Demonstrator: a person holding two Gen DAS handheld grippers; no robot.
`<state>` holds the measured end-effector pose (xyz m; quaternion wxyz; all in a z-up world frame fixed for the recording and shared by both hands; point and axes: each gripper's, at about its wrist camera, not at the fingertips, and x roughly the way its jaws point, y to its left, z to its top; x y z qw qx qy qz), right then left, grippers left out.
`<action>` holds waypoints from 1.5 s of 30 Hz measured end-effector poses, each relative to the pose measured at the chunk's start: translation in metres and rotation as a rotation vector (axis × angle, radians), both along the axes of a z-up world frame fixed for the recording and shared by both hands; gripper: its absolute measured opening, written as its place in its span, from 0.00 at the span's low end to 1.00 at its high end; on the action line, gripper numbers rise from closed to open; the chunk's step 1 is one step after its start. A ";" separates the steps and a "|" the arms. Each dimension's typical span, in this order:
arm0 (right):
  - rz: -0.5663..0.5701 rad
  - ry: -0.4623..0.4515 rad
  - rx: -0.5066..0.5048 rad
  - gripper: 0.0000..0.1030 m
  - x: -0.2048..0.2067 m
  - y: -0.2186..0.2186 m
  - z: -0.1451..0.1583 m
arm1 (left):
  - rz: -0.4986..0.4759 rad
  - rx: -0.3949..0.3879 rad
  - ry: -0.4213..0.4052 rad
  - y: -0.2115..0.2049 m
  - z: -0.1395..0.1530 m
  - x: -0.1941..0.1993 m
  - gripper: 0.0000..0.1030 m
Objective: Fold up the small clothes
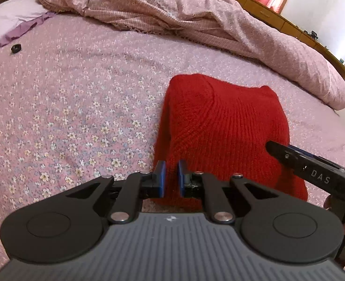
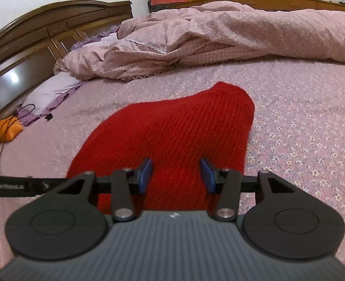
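Left gripper, blue pads pinched on the near left edge of the folded red knitted garment. Right gripper, jaws spread over the garment's near edge. Garment lies on the pink floral bedsheet.
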<state>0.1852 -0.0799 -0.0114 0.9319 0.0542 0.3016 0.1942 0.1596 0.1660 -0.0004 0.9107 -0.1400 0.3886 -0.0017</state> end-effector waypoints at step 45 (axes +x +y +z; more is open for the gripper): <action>0.024 0.401 0.623 0.78 0.051 -0.073 -0.058 | -0.186 -0.370 0.053 0.018 -0.039 0.063 0.85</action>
